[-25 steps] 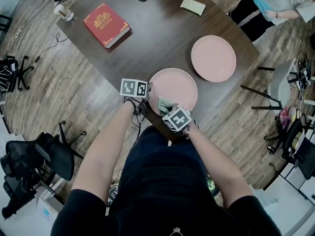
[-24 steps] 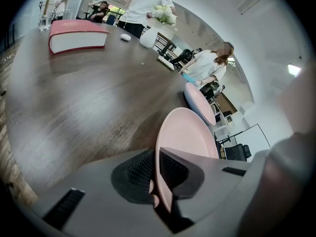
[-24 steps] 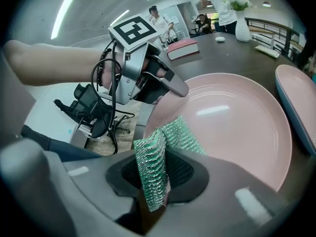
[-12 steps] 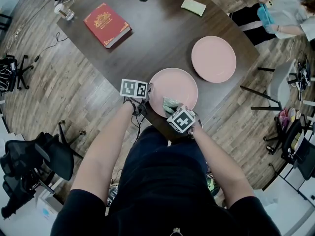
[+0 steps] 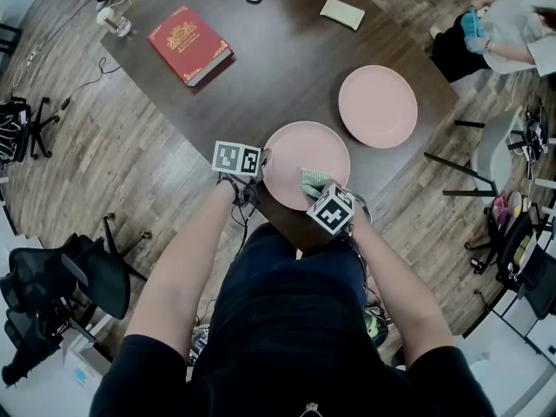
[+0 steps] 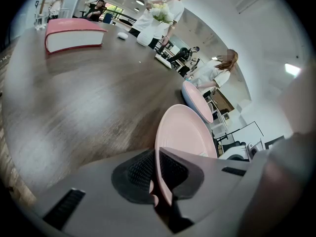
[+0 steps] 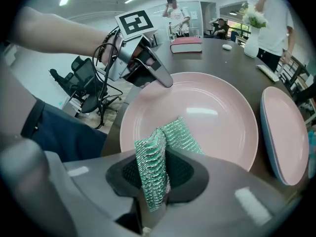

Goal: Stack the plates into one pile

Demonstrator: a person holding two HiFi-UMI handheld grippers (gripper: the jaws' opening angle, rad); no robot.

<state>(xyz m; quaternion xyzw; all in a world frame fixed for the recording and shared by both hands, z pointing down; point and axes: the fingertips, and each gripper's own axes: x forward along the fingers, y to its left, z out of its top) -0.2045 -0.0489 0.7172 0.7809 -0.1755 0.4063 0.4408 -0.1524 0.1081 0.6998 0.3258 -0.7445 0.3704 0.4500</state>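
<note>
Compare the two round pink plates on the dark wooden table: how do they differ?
The near pink plate is clamped at its rim by the left gripper; the far pink plate is held by nothing. The right gripper holds a green mesh cloth over the near pink plate; the far pink plate is bare. Both are round, pink, alike in size, lying apart on the dark wooden table, not yet stacked.

Office: black swivel chairs (image 5: 65,276) beside a big dark meeting table (image 5: 278,68)
</note>
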